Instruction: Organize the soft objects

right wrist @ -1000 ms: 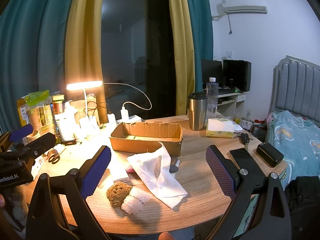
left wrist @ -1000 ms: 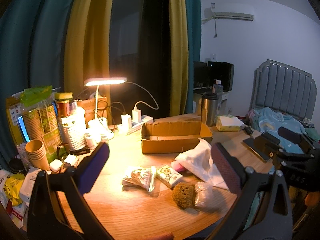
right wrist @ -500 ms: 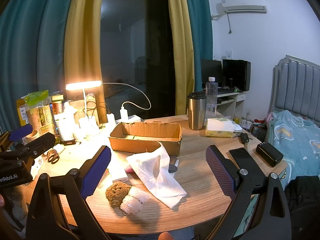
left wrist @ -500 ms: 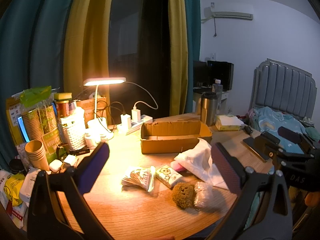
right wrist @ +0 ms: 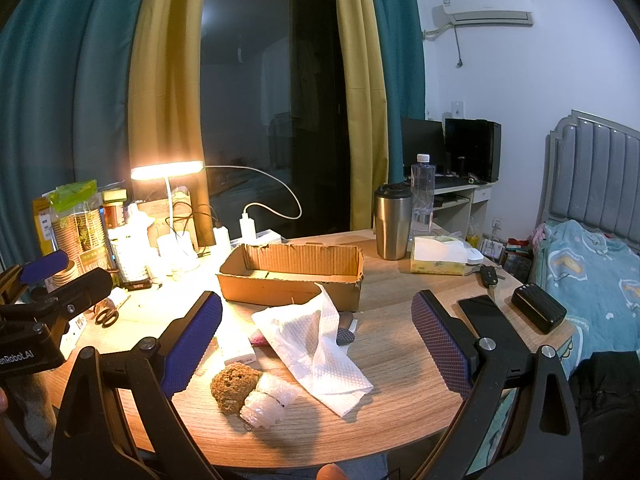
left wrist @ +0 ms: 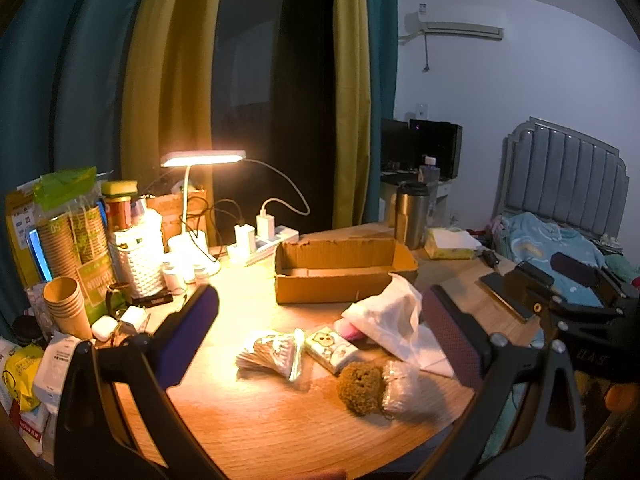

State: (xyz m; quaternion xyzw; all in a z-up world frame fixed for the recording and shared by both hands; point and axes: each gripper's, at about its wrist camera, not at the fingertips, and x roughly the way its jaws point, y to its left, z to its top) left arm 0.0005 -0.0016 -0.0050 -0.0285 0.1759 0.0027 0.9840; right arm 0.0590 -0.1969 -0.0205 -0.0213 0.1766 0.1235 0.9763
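Both tools hang released above the bench (right wrist: 400, 364): left tool (left wrist: 320, 340), right tool (right wrist: 316, 344), poised over the brown sponge (right wrist: 234, 386) and paper towel (right wrist: 316, 344), beside the empty cardboard box (right wrist: 292, 280).

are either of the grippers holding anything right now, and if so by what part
Nothing is held. The left gripper and right gripper are both open above the table, with empty air between their fingers.

Lit desk lamp (left wrist: 203, 158) before dark window (right wrist: 272, 92)
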